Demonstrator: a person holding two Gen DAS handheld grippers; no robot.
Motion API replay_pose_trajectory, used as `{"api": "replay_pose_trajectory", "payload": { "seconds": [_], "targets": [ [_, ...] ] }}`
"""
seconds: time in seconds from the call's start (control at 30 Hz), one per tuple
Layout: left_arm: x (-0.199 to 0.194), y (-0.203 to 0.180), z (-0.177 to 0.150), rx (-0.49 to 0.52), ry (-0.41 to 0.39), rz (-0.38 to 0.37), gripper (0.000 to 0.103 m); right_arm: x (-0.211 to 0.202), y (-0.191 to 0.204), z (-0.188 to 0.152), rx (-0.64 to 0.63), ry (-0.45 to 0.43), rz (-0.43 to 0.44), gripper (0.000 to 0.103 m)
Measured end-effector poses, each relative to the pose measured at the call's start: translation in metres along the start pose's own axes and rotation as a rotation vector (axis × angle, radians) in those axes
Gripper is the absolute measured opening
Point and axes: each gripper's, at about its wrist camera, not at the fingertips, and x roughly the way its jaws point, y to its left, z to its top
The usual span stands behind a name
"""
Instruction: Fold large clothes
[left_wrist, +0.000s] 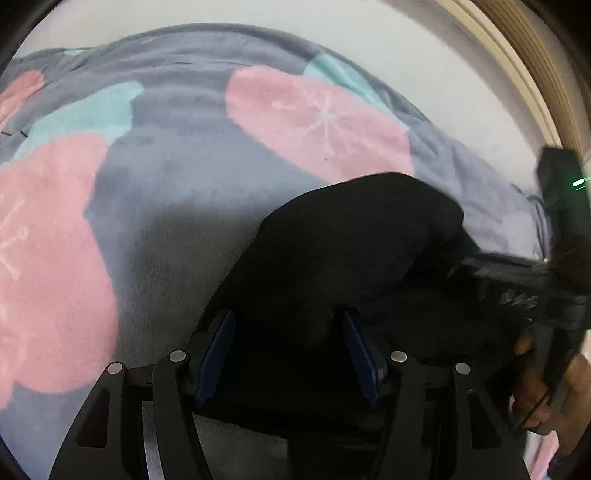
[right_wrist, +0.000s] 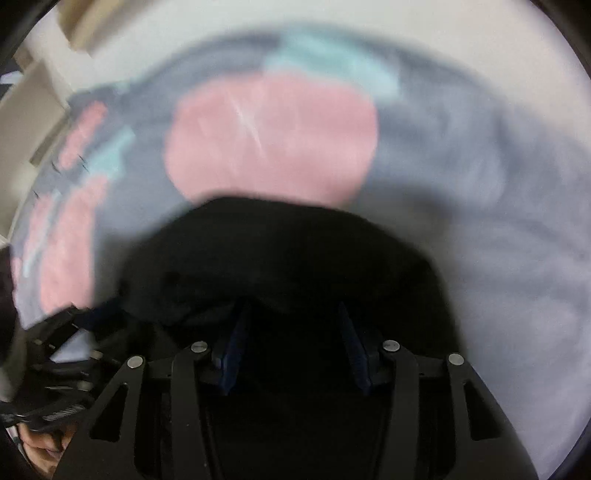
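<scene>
A black garment (left_wrist: 343, 251) lies bunched on a grey blanket (left_wrist: 177, 177) with pink and teal patches. My left gripper (left_wrist: 288, 332) has its blue-padded fingers spread wide, with black cloth lying between them. My right gripper (right_wrist: 291, 332) also has its fingers apart, and the black garment (right_wrist: 280, 254) fills the gap between them. The right wrist view is blurred. The right gripper (left_wrist: 517, 284) also shows in the left wrist view, at the garment's right side. The left gripper's body (right_wrist: 62, 354) shows at the lower left of the right wrist view.
The blanket (right_wrist: 498, 240) covers a white bed surface (left_wrist: 443, 74). A pale wooden frame (left_wrist: 524, 66) runs along the far right in the left wrist view. A hand (left_wrist: 546, 398) holds the right gripper's handle.
</scene>
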Motion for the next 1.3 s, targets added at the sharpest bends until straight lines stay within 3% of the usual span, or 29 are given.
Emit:
{"api": "replay_pose_trajectory", "payload": {
  "seconds": [0.13,0.27,0.4,0.47,0.57,0.6,0.63,0.73,0.83,0.93,1.0,1.03,1.13,1.2,1.3],
  "targets": [
    [-0.002,-0.013,0.0,0.062,-0.008,0.047,0.062,-0.018,-0.008,-0.008,0.021,-0.022,0.023,0.052],
    [-0.037,-0.004,-0.002,0.029,-0.021,-0.066,0.062,-0.094,-0.013,-0.03,-0.004,-0.116,0.057,0.052],
    [-0.069,0.002,-0.004,0.01,-0.054,-0.151,0.062,-0.132,-0.034,-0.068,0.0,-0.137,0.07,0.052],
    [-0.063,0.003,-0.004,0.002,-0.026,-0.165,0.062,-0.124,-0.043,-0.079,0.019,-0.098,0.057,0.052],
    [-0.026,0.005,-0.008,-0.005,0.079,-0.063,0.062,-0.077,-0.056,-0.091,0.07,0.028,0.04,0.052],
    [-0.01,0.007,-0.01,-0.024,0.126,-0.061,0.062,-0.059,-0.06,-0.093,0.104,0.064,0.07,0.052],
    [-0.005,0.007,-0.01,-0.024,0.124,-0.056,0.062,-0.052,-0.062,-0.093,0.126,0.06,0.079,0.051],
    [-0.01,-0.004,-0.007,0.043,0.122,-0.015,0.062,-0.059,-0.061,-0.087,0.116,0.063,0.076,0.051],
    [-0.037,-0.006,-0.003,0.115,0.08,-0.049,0.062,-0.083,-0.064,-0.08,0.07,0.048,0.125,0.053],
    [-0.072,-0.003,0.01,0.159,0.003,-0.118,0.063,-0.105,-0.074,-0.065,0.069,0.003,0.198,0.065],
    [-0.082,0.0,0.031,0.168,-0.014,-0.149,0.071,-0.112,-0.081,-0.049,0.072,-0.035,0.188,0.073],
    [-0.079,0.003,0.04,0.164,-0.009,-0.166,0.077,-0.111,-0.084,-0.041,0.078,-0.045,0.173,0.073],
    [-0.052,0.01,0.074,0.118,0.054,-0.216,0.078,-0.096,-0.094,-0.013,0.109,-0.026,0.208,0.073],
    [-0.027,0.019,0.092,0.07,0.14,-0.251,0.078,-0.081,-0.099,0.001,0.132,-0.009,0.223,0.073],
    [0.001,0.012,0.101,0.072,0.218,-0.305,0.078,-0.062,-0.1,0.011,0.149,0.026,0.263,0.073]
  ]
}}
